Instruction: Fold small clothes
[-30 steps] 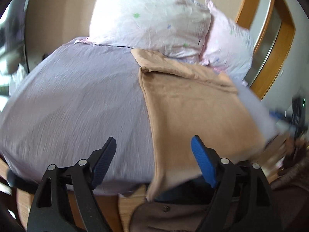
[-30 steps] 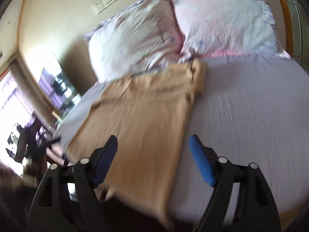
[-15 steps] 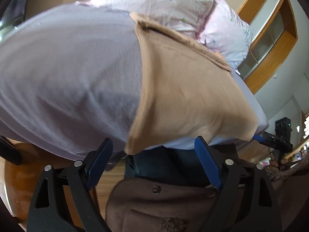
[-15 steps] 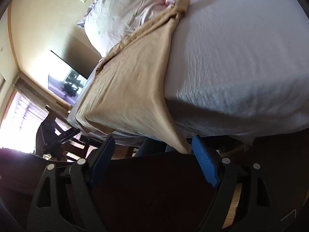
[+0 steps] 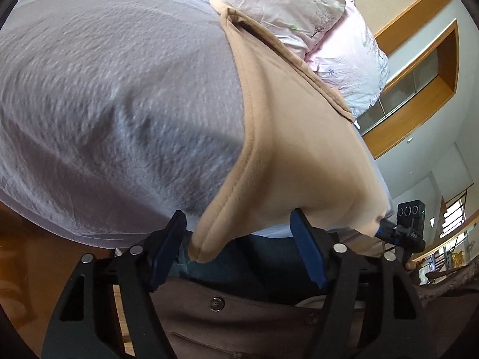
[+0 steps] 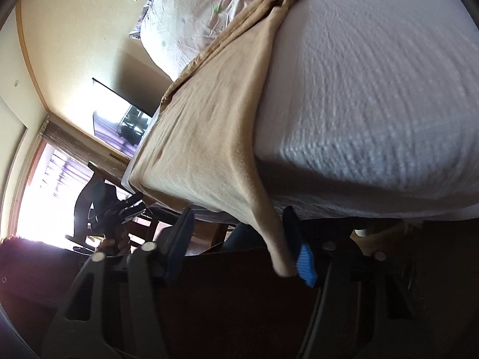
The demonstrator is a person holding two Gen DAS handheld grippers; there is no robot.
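A tan garment lies flat on the bed, its near hem hanging over the bed's front edge. My left gripper is open just below that edge, with the garment's left hanging corner between its blue pads. My right gripper is open below the edge too, and the garment's right hanging corner dangles between its fingers, against the right pad. The garment also shows in the right wrist view. Neither gripper grips the cloth.
The bed has a lilac textured sheet and two floral pillows at its head. The person's brown coat fills the space under the grippers. A window and a dark television are at the left.
Both grippers have dropped from above the bed to below its front edge and moved in close. The garment's hanging corners now sit between the open fingers.
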